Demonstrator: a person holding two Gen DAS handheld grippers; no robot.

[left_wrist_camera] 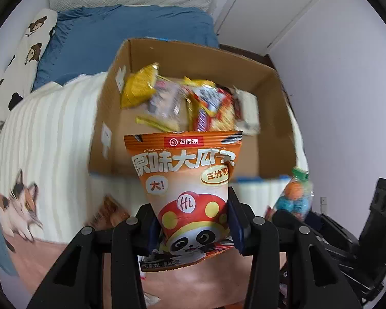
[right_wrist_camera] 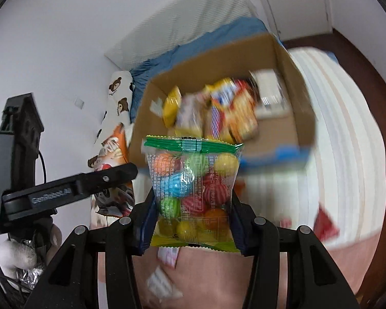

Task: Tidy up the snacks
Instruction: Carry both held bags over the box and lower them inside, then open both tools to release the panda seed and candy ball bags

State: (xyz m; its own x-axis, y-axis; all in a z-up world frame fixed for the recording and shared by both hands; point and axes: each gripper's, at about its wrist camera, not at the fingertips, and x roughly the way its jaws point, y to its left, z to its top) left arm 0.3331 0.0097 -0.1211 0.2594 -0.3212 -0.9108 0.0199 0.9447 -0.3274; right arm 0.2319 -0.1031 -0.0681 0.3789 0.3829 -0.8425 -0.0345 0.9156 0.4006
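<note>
Both carrying toward cardboard box on bed's striped blanket. Left gripper clamped on orange seed bag; right gripper clamped on clear candy bag. Keep both pinches firm, clear near blue-taped rim, then release over bare floor at box's near side, not onto piled snacks at far wall. 2 bags dropped apart, avoiding collision.

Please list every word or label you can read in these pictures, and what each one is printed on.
"海底捞": red label atop the orange snack bag.
"原味大瓜子": large white letters, same bag.
"大!": bubble, same bag.
"Hi": panda's hat, same bag.
"GenRobot.AI": side of the left gripper, slightly blurred.
Fine print on the candy bag: too small.
Snacks in the cardboard box: blurred.
</note>
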